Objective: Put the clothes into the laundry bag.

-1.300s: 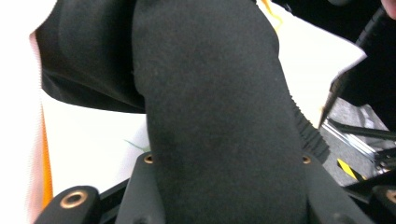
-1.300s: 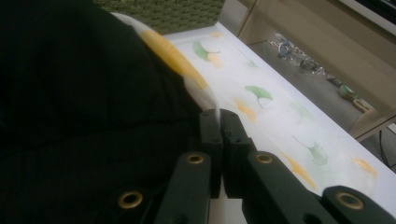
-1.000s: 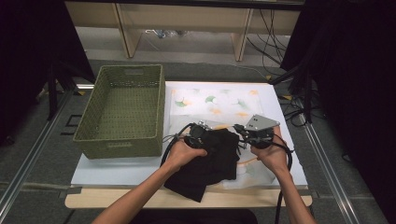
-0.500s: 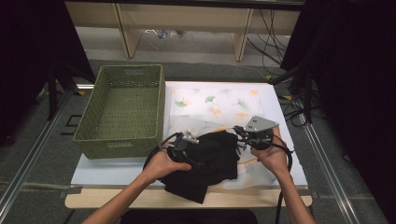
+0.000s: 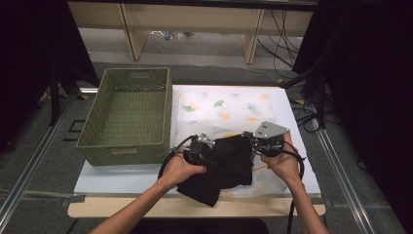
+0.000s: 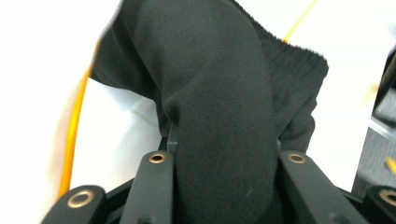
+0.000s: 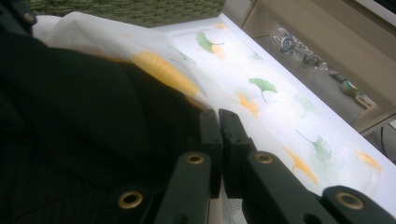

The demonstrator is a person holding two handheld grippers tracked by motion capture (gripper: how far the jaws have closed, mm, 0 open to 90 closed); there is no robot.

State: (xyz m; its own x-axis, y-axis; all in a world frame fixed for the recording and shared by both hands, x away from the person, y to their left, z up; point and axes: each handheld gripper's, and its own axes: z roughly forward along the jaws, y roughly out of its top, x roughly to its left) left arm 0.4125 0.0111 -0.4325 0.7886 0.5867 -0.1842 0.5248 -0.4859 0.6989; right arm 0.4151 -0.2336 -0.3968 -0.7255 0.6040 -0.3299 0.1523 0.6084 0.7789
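Reaching in from the near edge, both forearms angle inward over the black garment [image 5: 221, 168], which lies crumpled on the front part of the white table [image 5: 122, 173], partly over a leaf-printed cloth [image 5: 224, 105]. The left gripper [image 5: 207, 146] sits at the garment's left edge; its jaws have just been closing, and in the left gripper view a thick fold of the garment [image 6: 219, 107] fills the gap between them, gripped. The right gripper [image 5: 254, 142] sits at the garment's right edge, jaws pressed together; in the right gripper view [image 7: 219, 140] the black fabric lies just beside them, and whether any cloth is pinched cannot be told. Both hands cover the gripper bodies. A green woven basket [image 5: 129, 117] stands on the table's left. Beyond are a wooden frame, cables and dark curtains.
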